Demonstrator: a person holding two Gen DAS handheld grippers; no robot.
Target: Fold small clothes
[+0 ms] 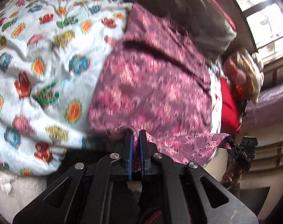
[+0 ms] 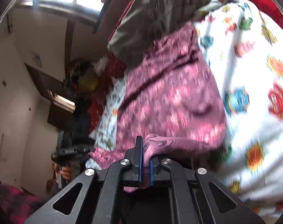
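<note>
A small pink and purple patterned garment [image 1: 152, 82] lies spread on a white bedsheet printed with bright cartoon shapes [image 1: 40, 59]. My left gripper [image 1: 135, 136] is shut on the garment's near hem, a fold of cloth pinched between its blue pads. At the right edge of the left wrist view the other gripper [image 1: 242, 151] holds the same hem. In the right wrist view the garment [image 2: 171, 97] fills the middle, and my right gripper [image 2: 146, 149] is shut on a bunched corner of it. The left gripper [image 2: 70, 151], with a hand on it, shows at lower left there.
A grey pillow with red trim [image 1: 201, 18] lies past the garment, with red cloth [image 1: 229, 104] beside it. A window [image 1: 266, 16] is at the far right. The sheet [image 2: 253, 85] covers the bed. A wall with a dark wooden frame [image 2: 48, 85] stands on the left, and red checked fabric [image 2: 12, 203] lies below it.
</note>
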